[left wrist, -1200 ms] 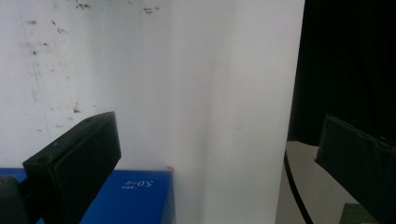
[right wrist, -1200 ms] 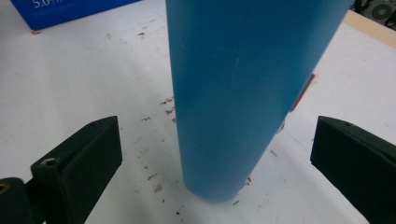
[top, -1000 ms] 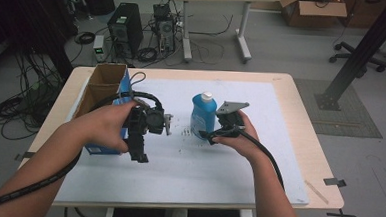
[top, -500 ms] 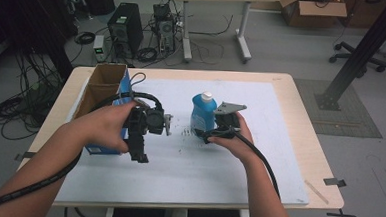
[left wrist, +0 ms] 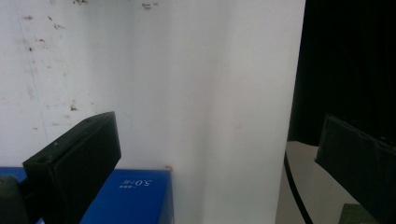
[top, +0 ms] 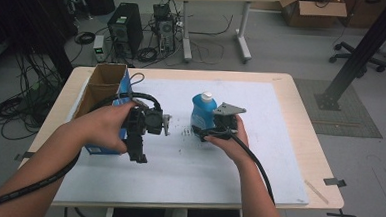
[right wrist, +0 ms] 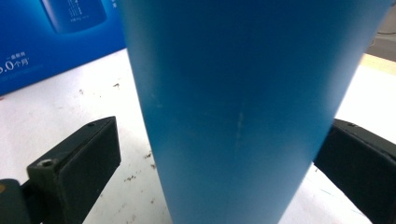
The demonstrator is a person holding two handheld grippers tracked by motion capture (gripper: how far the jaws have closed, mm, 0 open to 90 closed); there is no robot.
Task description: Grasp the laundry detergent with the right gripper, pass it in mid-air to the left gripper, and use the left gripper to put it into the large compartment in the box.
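Shifted slightly since a second ago: right gripper (top: 207, 134), edging nearer the blue bottle (top: 203, 112); left gripper (top: 141, 146) barely changed. Bottle: standing upright with white cap near the middle of the white-covered worktop (top: 278, 158), sitting between the right fingers (right wrist: 74, 163), spread either side with a gap showing on the left, not yet clamping. Left fingers (left wrist: 77, 161): released, grasping nothing, hanging over the sheet just beside the blue box (top: 110, 146). Open cardboard carton (top: 102, 83): sitting at the worktop's left edge, adjoining the box.
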